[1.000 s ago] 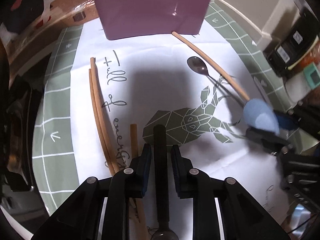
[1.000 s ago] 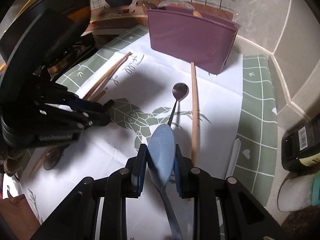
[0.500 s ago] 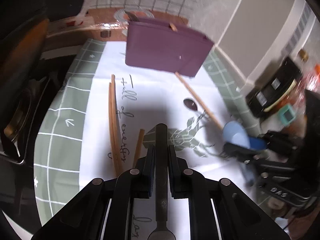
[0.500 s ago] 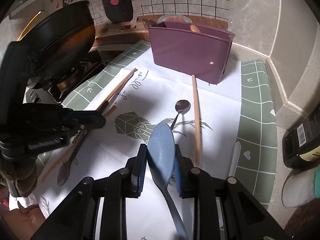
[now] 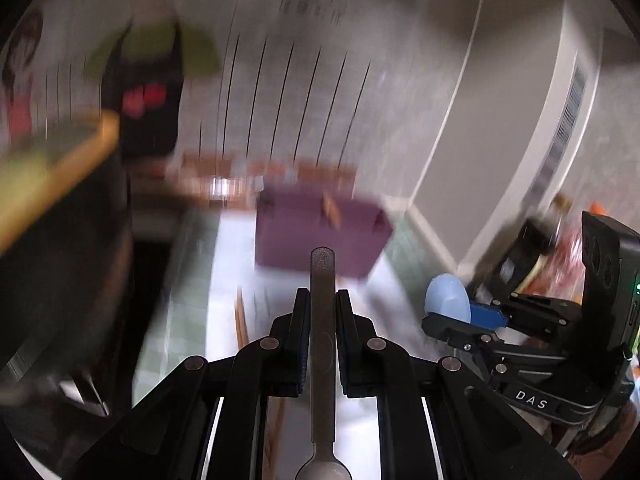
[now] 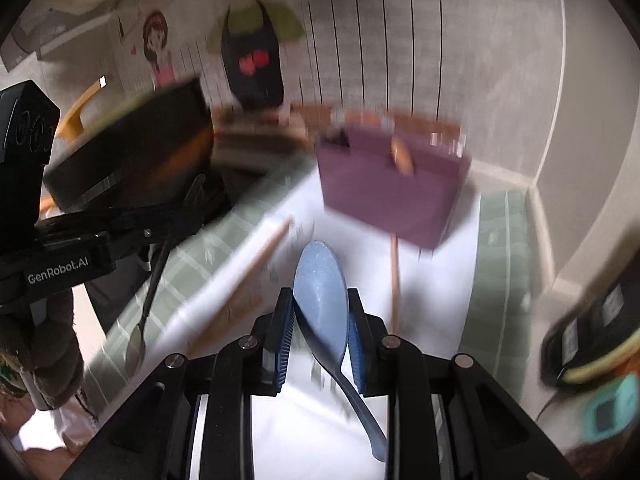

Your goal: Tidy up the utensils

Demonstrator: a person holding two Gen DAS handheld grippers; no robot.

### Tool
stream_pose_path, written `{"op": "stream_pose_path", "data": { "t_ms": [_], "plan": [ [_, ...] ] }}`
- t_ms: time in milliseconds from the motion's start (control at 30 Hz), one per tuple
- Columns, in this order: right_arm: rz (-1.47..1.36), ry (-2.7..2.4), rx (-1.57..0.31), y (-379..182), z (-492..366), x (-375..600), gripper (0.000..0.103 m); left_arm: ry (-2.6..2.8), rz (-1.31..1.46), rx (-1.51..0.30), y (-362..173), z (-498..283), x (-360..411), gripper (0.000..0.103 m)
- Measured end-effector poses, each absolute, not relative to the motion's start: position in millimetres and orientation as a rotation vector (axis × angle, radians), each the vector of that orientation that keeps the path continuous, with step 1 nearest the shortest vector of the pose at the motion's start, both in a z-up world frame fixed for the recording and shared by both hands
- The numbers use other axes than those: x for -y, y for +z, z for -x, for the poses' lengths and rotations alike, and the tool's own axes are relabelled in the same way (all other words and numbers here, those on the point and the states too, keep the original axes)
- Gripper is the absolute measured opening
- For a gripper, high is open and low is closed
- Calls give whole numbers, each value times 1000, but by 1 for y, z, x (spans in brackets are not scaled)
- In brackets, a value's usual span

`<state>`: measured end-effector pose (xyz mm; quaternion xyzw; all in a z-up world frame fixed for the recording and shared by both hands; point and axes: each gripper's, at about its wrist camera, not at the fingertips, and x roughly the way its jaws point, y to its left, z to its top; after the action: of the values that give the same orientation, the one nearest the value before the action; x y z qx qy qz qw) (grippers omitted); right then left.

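Observation:
My left gripper [image 5: 322, 305] is shut on the handle of a metal spoon [image 5: 322, 320], whose bowl hangs down behind the jaws. That spoon [image 6: 138, 336] dangles from the left gripper in the right wrist view. My right gripper [image 6: 320, 312] is shut on a light blue spoon [image 6: 322, 300] by its bowl, handle pointing back toward the camera; its bowl [image 5: 447, 298] shows at the right of the left wrist view. Ahead stands the purple utensil holder [image 5: 320, 236] [image 6: 390, 188] with a wooden utensil in it. Both grippers hang above the mat, short of the holder.
Wooden chopsticks [image 6: 256, 260] and a single stick [image 6: 395, 276] lie on the white and green mat [image 6: 496, 248]. A black pan [image 6: 136, 156] sits at the left. Bottles [image 6: 592, 332] crowd the right corner. A tiled wall rises behind the holder.
Both grippers have risen from the mat with their spoons and tilted up, so the wall now fills the upper view. The holder has dropped lower in both frames.

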<state>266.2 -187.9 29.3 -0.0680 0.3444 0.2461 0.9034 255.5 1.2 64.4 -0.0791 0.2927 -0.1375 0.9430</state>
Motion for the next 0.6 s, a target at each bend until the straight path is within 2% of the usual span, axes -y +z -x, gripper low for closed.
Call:
{"op": "stream_pose_path", "data": {
  "t_ms": [267, 400, 600],
  "plan": [
    [87, 498, -366, 153, -294, 193, 23, -288, 123, -290, 175, -288, 12, 12],
    [61, 498, -276, 192, -324, 196, 23, -290, 133, -243, 190, -322, 19, 12],
    [-7, 516, -308, 193, -377, 202, 21, -241, 170, -231, 185, -385, 19, 12]
  ]
}}
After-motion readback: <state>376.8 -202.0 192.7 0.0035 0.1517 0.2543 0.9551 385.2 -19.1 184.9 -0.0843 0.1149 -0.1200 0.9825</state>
